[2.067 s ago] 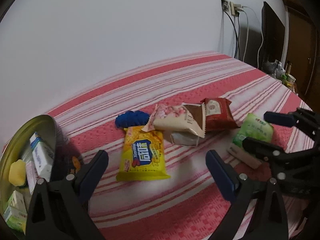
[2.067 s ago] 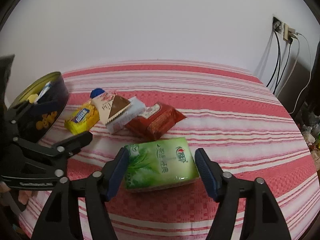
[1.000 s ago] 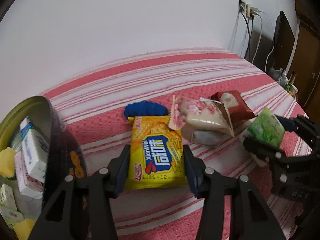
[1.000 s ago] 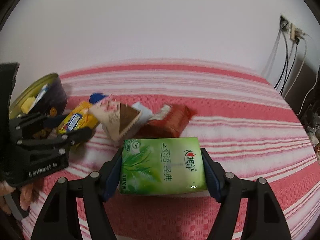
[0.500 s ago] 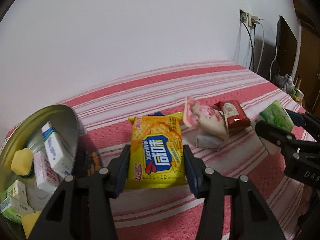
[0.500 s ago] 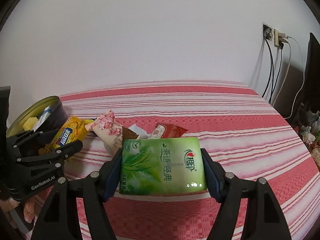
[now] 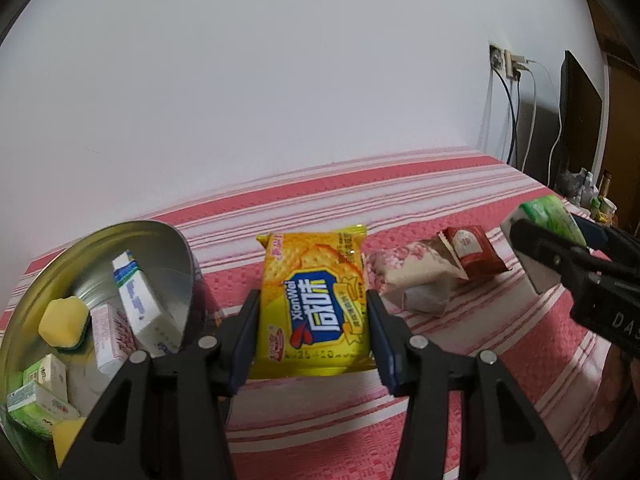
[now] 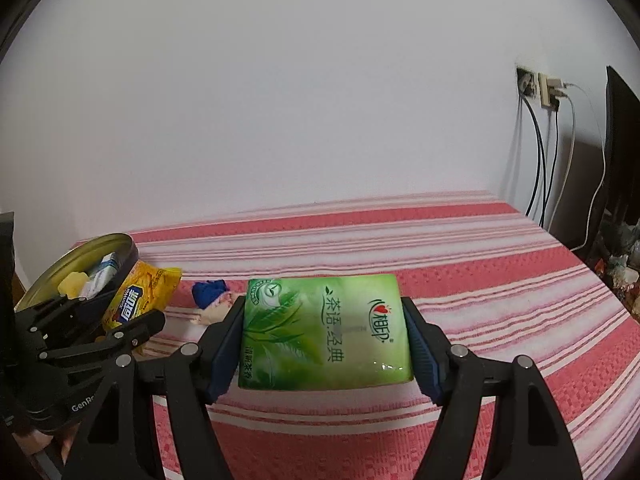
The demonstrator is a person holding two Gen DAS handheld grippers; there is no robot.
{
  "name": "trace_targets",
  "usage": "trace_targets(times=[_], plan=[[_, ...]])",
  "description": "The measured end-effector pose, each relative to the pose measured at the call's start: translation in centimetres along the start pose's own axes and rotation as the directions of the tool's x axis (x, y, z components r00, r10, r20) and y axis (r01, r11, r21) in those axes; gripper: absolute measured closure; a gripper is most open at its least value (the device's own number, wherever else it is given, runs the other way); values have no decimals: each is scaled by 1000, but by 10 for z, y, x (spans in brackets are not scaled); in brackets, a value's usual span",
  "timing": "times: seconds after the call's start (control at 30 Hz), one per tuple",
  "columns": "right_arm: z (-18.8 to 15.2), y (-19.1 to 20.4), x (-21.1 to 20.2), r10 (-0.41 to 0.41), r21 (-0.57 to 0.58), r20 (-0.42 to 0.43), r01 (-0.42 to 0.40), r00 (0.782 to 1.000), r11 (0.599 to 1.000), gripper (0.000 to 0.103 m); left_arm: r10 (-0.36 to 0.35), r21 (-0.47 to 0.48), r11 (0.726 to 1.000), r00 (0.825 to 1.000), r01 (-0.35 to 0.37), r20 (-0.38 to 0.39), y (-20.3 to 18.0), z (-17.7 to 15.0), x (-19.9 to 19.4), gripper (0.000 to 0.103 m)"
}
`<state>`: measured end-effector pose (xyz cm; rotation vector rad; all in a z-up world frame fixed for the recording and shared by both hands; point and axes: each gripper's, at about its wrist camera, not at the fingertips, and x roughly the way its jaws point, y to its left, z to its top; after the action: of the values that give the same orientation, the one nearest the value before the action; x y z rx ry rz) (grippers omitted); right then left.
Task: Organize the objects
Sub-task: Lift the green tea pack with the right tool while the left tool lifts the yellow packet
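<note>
My left gripper (image 7: 313, 340) is shut on a yellow cracker packet (image 7: 316, 304) and holds it above the striped cloth, just right of a round metal tin (image 7: 168, 240) with several small boxes and yellow pieces inside. My right gripper (image 8: 325, 342) is shut on a green tissue pack (image 8: 326, 332), lifted off the cloth. In the left wrist view the tissue pack (image 7: 550, 214) shows at the far right. In the right wrist view the cracker packet (image 8: 138, 300) and the tin (image 8: 100, 250) show at the left.
On the red-and-white striped cloth (image 7: 440, 196) lie a pink-flowered pouch (image 7: 416, 270), a white packet (image 7: 428, 298) under it and a red packet (image 7: 472, 250). A blue object (image 8: 208, 292) lies behind. A wall socket with cables (image 8: 540, 92) and a dark screen (image 7: 580, 120) stand at right.
Both grippers closed on their packs, first the right, then the left. Both have lifted them off the cloth. The left gripper has risen and swung toward the tin.
</note>
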<state>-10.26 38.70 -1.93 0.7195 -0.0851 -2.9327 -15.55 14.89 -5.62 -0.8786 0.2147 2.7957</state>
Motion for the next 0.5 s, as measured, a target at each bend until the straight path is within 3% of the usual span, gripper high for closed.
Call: trace_targets(times=[0.5], plan=[[2, 18, -14, -12, -44, 107, 17, 994, 999, 29, 36, -31, 999, 996, -34, 78, 6, -2, -18, 53]])
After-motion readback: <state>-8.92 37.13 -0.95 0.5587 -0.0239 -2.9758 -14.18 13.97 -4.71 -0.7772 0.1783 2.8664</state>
